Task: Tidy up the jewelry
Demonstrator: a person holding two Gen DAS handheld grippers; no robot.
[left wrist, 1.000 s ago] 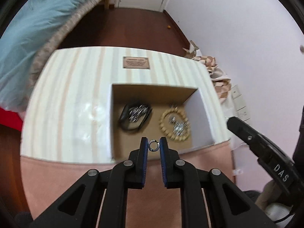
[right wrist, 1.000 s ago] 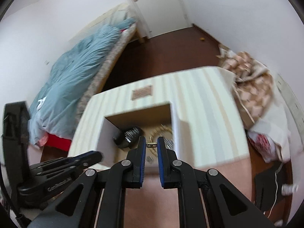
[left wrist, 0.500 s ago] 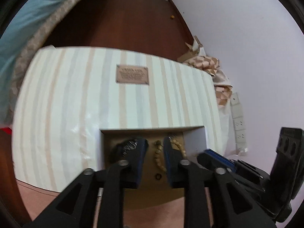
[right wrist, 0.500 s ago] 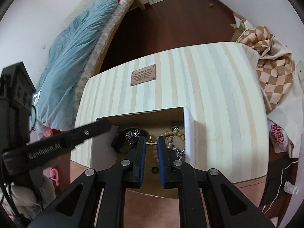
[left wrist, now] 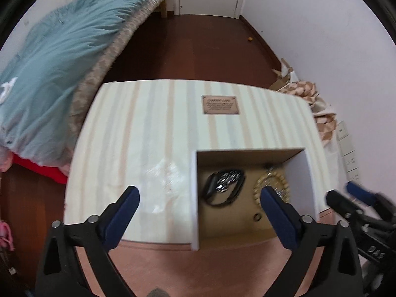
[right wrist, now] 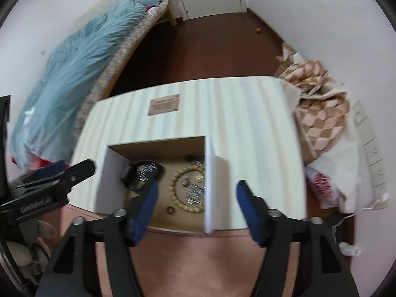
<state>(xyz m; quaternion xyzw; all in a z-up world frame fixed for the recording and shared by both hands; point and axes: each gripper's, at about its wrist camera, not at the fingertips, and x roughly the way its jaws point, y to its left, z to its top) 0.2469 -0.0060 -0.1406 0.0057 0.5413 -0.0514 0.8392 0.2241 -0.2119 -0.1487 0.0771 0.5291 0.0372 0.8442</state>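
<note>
Jewelry all in the box

Left gripper [left wrist: 198,199] hangs spread and empty. Beside it, the box [left wrist: 250,152] holds a dark bracelet [left wrist: 224,185], small ring [left wrist: 257,217] and bead bracelet [right wrist: 188,189]. Right gripper [right wrist: 196,193] hangs spread, empty too. Judging by that, sorting looks finished; next comes finding any stray piece.

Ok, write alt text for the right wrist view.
An open right gripper hovers above an open cardboard box on a striped tabletop. Inside lie a beaded bracelet, a black band with a silver chain, and a small ring. The left gripper enters from the left.
</note>
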